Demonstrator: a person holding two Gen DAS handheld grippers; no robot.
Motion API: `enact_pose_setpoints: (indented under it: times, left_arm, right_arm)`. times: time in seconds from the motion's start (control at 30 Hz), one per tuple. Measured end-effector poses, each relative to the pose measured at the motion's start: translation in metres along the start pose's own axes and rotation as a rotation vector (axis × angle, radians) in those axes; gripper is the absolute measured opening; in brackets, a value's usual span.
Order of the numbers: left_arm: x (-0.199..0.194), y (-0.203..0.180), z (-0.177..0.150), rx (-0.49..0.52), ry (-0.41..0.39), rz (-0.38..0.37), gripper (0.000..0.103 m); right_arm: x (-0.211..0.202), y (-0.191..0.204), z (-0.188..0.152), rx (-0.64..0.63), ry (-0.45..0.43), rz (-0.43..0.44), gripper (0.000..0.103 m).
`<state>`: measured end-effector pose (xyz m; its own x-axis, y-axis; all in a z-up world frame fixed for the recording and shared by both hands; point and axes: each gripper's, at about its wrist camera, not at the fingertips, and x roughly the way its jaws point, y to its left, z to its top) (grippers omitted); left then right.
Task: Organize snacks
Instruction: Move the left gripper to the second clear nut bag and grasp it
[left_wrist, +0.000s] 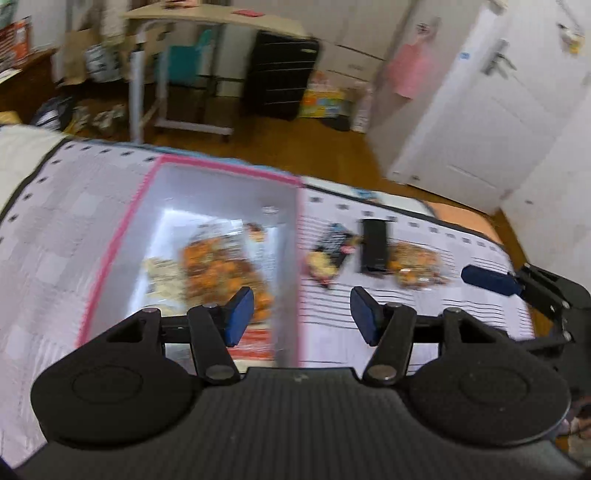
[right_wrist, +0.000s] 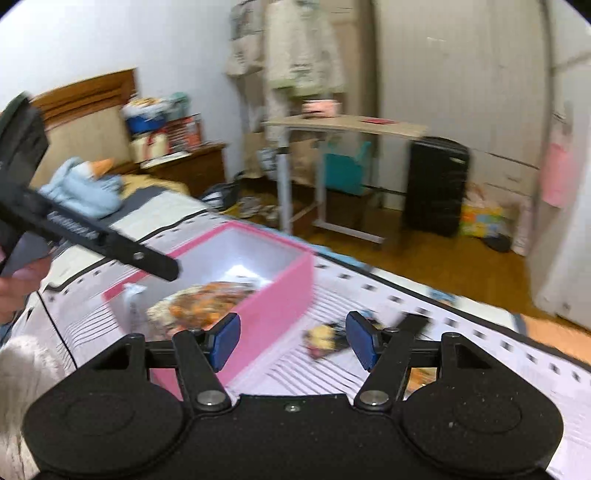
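Note:
A pink box (left_wrist: 229, 173) with a white inside lies on the patterned bedspread. In it sits a clear bag of orange snacks (left_wrist: 221, 273) on top of paler packets. My left gripper (left_wrist: 303, 314) hovers open over the box's right wall, with nothing between its pads. To the right of the box lie a dark snack packet (left_wrist: 328, 254), a black bar-shaped pack (left_wrist: 375, 245) and another orange snack bag (left_wrist: 415, 266). My right gripper (right_wrist: 291, 341) is open and empty, above the box's near corner and the dark packet (right_wrist: 325, 338). One of its fingers (left_wrist: 487, 278) shows at the right edge of the left wrist view.
The bedspread (right_wrist: 480, 354) ends at a wooden floor (right_wrist: 424, 258). Beyond stand a light desk (right_wrist: 347, 123), a black suitcase (right_wrist: 436, 184) and a white door (left_wrist: 480, 122). A blue plush toy (right_wrist: 85, 184) lies on the bed. A hand (right_wrist: 14, 288) holds the left gripper's handle.

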<state>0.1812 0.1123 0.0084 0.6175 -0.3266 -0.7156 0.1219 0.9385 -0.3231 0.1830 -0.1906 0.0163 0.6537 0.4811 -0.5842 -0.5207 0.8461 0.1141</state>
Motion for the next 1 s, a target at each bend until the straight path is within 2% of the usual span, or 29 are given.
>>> enact_pose_setpoints:
  times: [0.13, 0.3, 0.37, 0.43, 0.53, 0.6, 0.7, 0.77, 0.83, 0.93, 1.0]
  left_arm:
    - [0.007, -0.035, 0.009, 0.048, 0.009, -0.088, 0.057]
    - [0.031, -0.073, 0.019, 0.052, 0.039, -0.167, 0.057]
    - [0.048, -0.087, 0.022, 0.030, 0.081, -0.187, 0.056]
    - [0.059, -0.091, 0.026, -0.042, 0.081, -0.219, 0.056]
    - [0.080, -0.103, 0.031, -0.080, 0.100, -0.243, 0.056]
    - [0.100, -0.110, 0.031, -0.105, 0.130, -0.260, 0.056]
    - [0.139, -0.122, 0.024, -0.116, 0.158, -0.222, 0.055]
    - [0.166, -0.126, 0.017, -0.134, 0.178, -0.195, 0.055]
    - [0.191, -0.124, 0.012, -0.177, 0.199, -0.184, 0.055]
    - [0.221, -0.123, 0.007, -0.208, 0.206, -0.164, 0.055]
    - [0.239, -0.123, 0.004, -0.206, 0.204, -0.131, 0.055]
  right_arm:
    - [-0.017, -0.038, -0.002, 0.095, 0.017, -0.049, 0.072]
    - [-0.012, -0.077, -0.013, 0.174, 0.056, -0.081, 0.080]
    - [-0.005, -0.089, -0.020, 0.161, 0.078, -0.092, 0.083]
    - [0.003, -0.102, -0.025, 0.144, 0.105, -0.103, 0.086]
    - [0.020, -0.123, -0.031, 0.101, 0.152, -0.098, 0.093]
    - [0.033, -0.134, -0.033, 0.063, 0.188, -0.087, 0.093]
    - [0.057, -0.146, -0.034, -0.005, 0.267, -0.084, 0.093]
    - [0.068, -0.154, -0.034, 0.011, 0.295, -0.065, 0.093]
    - [0.081, -0.155, -0.035, -0.036, 0.317, -0.051, 0.093]
    - [0.098, -0.160, -0.039, -0.126, 0.353, -0.074, 0.093]
    - [0.109, -0.172, -0.043, -0.132, 0.386, -0.078, 0.093]
